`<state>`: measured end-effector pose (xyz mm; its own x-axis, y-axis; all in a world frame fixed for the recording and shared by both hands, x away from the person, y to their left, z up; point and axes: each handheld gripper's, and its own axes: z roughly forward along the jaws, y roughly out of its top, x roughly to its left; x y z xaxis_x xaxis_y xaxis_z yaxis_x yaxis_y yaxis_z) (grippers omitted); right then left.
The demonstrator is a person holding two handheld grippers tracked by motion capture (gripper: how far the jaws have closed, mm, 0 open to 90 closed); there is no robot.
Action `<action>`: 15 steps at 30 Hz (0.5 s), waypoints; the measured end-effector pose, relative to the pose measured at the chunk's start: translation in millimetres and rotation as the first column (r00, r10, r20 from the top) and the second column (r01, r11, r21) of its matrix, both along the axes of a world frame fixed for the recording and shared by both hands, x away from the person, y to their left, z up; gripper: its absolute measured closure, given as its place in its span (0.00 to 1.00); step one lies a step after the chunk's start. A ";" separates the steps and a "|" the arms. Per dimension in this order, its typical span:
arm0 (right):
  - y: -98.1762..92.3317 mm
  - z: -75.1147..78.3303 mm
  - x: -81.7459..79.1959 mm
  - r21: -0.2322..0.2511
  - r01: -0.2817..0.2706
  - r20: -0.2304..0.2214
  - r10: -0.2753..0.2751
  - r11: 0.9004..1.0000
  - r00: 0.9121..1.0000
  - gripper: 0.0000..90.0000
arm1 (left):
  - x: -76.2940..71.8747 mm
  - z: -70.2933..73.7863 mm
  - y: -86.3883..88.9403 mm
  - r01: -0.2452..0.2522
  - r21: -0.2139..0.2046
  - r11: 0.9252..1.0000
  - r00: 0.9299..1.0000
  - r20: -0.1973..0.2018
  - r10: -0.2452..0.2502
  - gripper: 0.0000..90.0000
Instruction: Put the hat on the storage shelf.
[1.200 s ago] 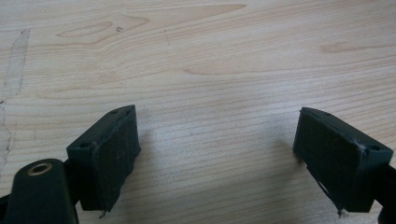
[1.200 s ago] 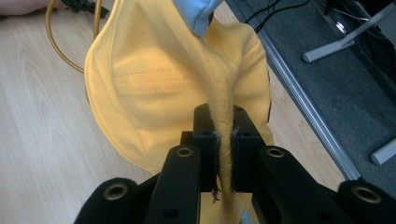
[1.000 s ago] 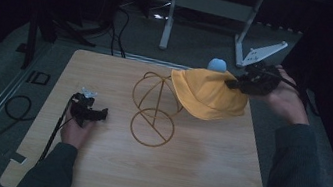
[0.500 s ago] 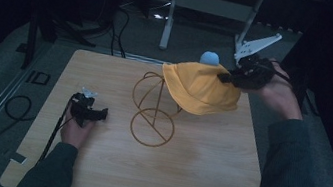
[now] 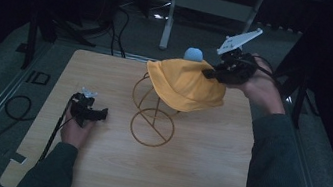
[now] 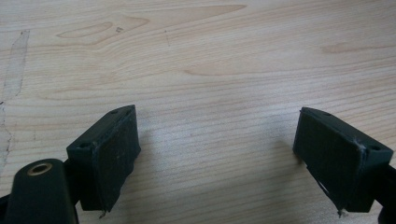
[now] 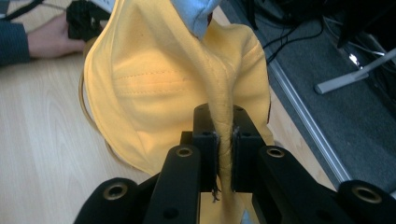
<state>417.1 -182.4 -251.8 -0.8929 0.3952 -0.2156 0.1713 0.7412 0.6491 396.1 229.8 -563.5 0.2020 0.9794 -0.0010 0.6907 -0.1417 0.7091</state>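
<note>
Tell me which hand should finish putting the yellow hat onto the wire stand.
Right. The right tool is shut on the yellow hat, which hangs over the wire stand. The left tool rests open on the table, apart from both.

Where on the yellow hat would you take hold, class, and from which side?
Take the yellow hat by its thin brim edge, from the table's right side, where the right gripper already pinches a fold of it between shut jaws. The crown is too bulky to span, and it hangs over the wire stand.

Soft yellow cloth hat (image 5: 186,84), thin brass-coloured wire stand (image 5: 151,126), matt wooden table (image 5: 191,178).
</note>
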 end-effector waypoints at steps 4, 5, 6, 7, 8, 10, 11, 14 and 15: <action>10.3 -1.5 2.7 0.020 -0.005 -0.001 0.005 1.000 1.000 0.93 | 0.0 0.0 0.0 0.000 0.000 1.000 1.000 0.000 0.000 0.16; 13.2 -2.0 3.0 0.018 -0.008 -0.003 0.009 1.000 1.000 0.93 | 0.1 0.0 0.0 0.000 0.000 1.000 1.000 0.000 0.000 0.16; 16.0 -2.5 3.2 0.016 -0.011 -0.003 0.011 1.000 1.000 0.93 | 0.1 0.0 0.0 0.000 0.000 1.000 1.000 0.000 0.000 0.16; 18.5 -2.7 3.4 0.014 -0.015 -0.003 0.015 1.000 1.000 0.93 | 0.1 0.0 0.0 0.000 0.000 1.000 1.000 0.000 0.000 0.16; 21.5 -2.8 3.5 0.015 -0.019 -0.005 0.019 1.000 1.000 0.93 | 0.1 0.0 0.0 0.000 0.000 1.000 1.000 0.000 0.000 0.16; 25.3 -2.7 3.9 0.015 -0.023 -0.005 0.023 1.000 1.000 0.93 | 0.1 0.0 0.0 0.000 0.000 1.000 1.000 0.000 0.000 0.16; 27.6 -2.6 3.8 0.013 -0.023 -0.006 0.023 1.000 1.000 0.93 | 0.1 0.0 0.0 0.000 0.000 1.000 1.000 0.000 0.000 0.16; 34.6 -2.9 4.3 0.004 -0.029 -0.004 0.029 1.000 1.000 0.93 | 0.3 0.0 0.0 0.000 0.000 1.000 1.000 0.000 0.000 0.16; 37.2 -3.0 4.2 0.002 -0.029 -0.006 0.029 1.000 1.000 0.93 | 0.3 0.0 -0.1 0.000 -0.001 1.000 1.000 0.000 0.000 0.16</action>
<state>421.3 -145.2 -254.8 -0.9052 0.3694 -0.2100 0.1533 0.7449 0.6494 396.4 229.7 -563.5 0.2015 0.9795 -0.0016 0.6906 -0.1409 0.7093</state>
